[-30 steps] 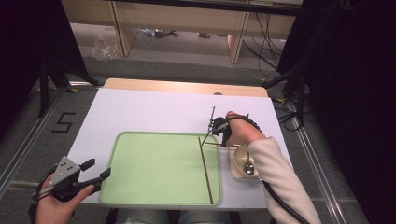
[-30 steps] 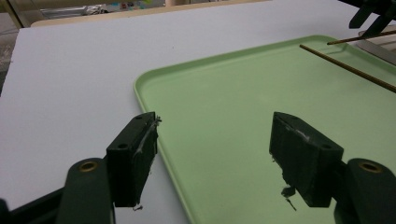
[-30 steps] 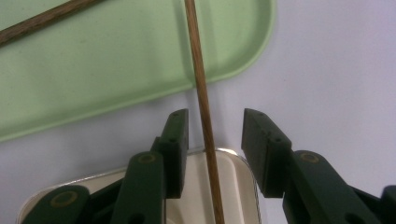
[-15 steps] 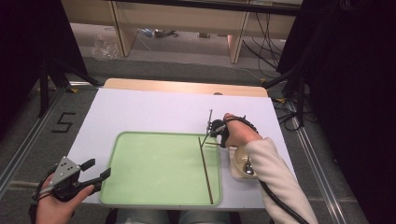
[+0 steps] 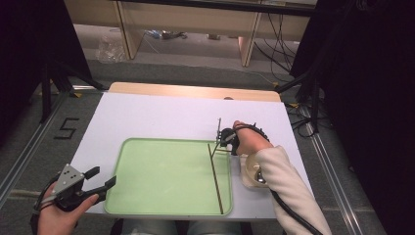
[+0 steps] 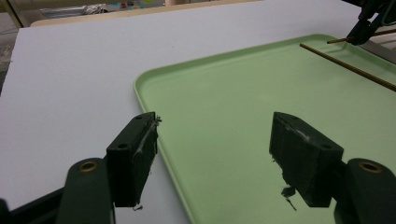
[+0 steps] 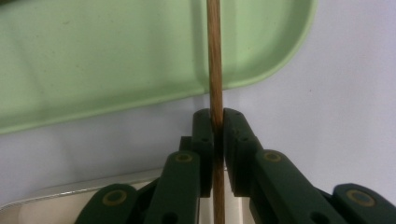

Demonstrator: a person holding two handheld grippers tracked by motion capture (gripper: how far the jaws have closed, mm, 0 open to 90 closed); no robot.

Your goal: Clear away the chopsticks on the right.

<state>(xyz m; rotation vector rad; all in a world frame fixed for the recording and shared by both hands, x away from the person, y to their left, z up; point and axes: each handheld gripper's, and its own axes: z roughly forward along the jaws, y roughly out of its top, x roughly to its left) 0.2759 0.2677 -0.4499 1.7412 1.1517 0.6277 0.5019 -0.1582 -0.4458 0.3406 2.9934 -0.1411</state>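
My right gripper [image 7: 215, 122] has just been closing its fingers and now pinches a wooden stick [image 7: 214, 60] beside the green tray's [image 5: 161, 147] far right corner. A second stick [image 5: 216, 178] lies in the tray. My left gripper [image 6: 212, 154] hangs wide open, empty, over the tray's near left edge on the surface [image 5: 156, 115].

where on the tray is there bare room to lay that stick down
The tray floor is bare from its left rim across to the long stick lying near its right rim. The far right corner is crowded: the right gripper, just closed, pinches a stick there.

High view overhead facing forward-down, both gripper views low and close, all sharing the green tray [image 5: 166, 196].
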